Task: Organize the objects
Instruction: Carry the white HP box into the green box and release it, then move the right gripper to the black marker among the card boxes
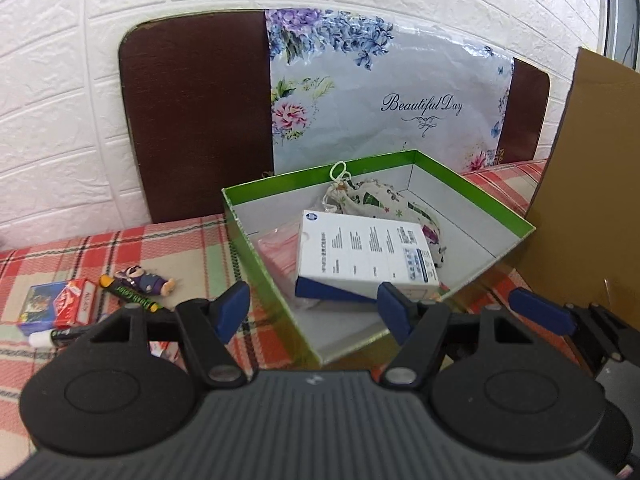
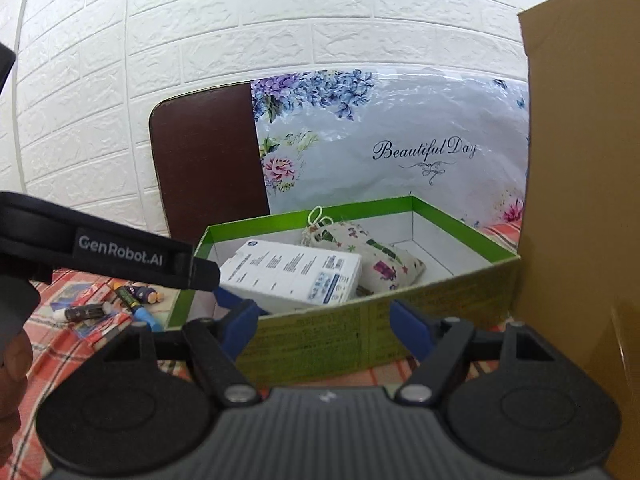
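Grippers, left gripper [image 1: 314,310] and right gripper [image 2: 324,322], are spread wide and hold nothing. White box [image 1: 366,254] lies inside the green box [image 1: 256,256]. Next, I think, grab the small toy [image 1: 146,282] on the cloth.

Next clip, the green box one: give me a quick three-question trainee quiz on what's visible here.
1. True or false: the white carton lies inside the green box.
2. Which item is still out on the plaid cloth? A) printed drawstring pouch B) small doll C) pink packet
3. Fill in: neither the left gripper nor the right gripper holds anything; the fingers of both are ____.

Key: 1 true; 2 B; 3 open.
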